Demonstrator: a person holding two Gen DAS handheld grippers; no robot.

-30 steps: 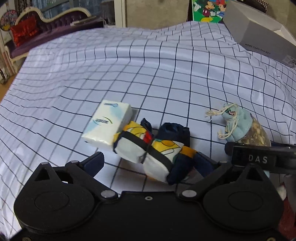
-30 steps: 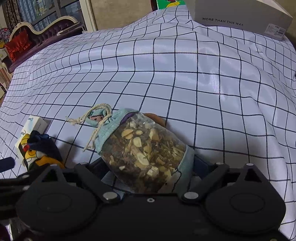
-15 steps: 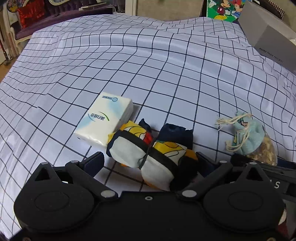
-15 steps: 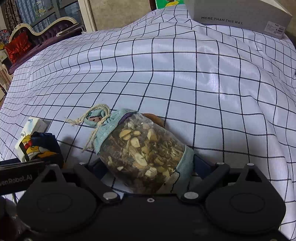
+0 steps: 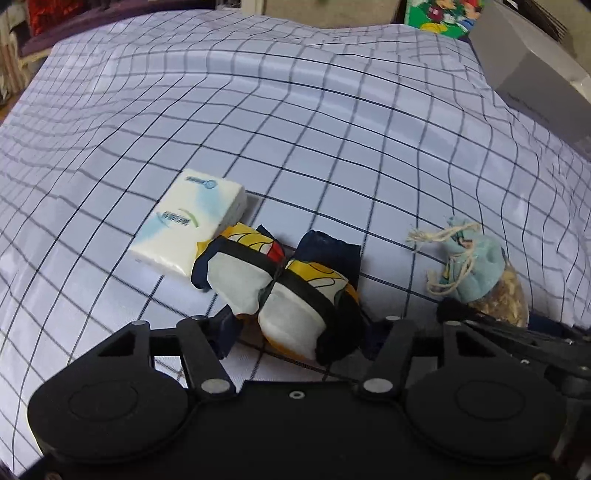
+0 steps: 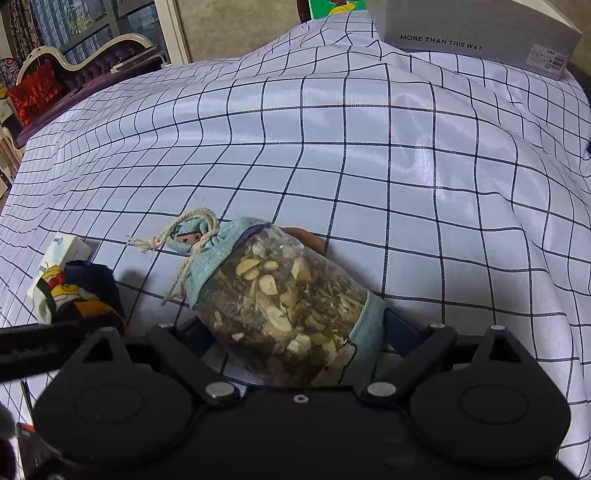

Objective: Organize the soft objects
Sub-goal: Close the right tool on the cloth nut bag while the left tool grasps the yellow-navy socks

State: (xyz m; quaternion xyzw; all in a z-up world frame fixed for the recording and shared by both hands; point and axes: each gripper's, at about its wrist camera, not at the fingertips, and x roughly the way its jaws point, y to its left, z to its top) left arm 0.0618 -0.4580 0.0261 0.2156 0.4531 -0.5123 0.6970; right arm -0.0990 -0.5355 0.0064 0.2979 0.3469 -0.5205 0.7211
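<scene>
A rolled cartoon-print sock bundle (image 5: 280, 291), white, yellow and navy, lies on the checked cloth between the fingers of my left gripper (image 5: 301, 332), which is shut on its near end. A white tissue pack (image 5: 192, 221) lies just behind it to the left. A clear pouch of dried herbs with a light blue drawstring top (image 6: 280, 291) lies between the fingers of my right gripper (image 6: 295, 332), which is shut on its near end. The pouch also shows in the left wrist view (image 5: 480, 273), and the sock bundle in the right wrist view (image 6: 74, 295).
A white cloth with a dark grid (image 6: 406, 166) covers the whole surface, with folds. A grey cardboard box (image 6: 480, 29) stands at the back right. A sofa with a red cushion (image 6: 37, 92) is beyond the far left edge.
My left gripper has closed in on the sock bundle and drawn back slightly, so the tissue pack sits further off. The right gripper and pouch have barely moved.
</scene>
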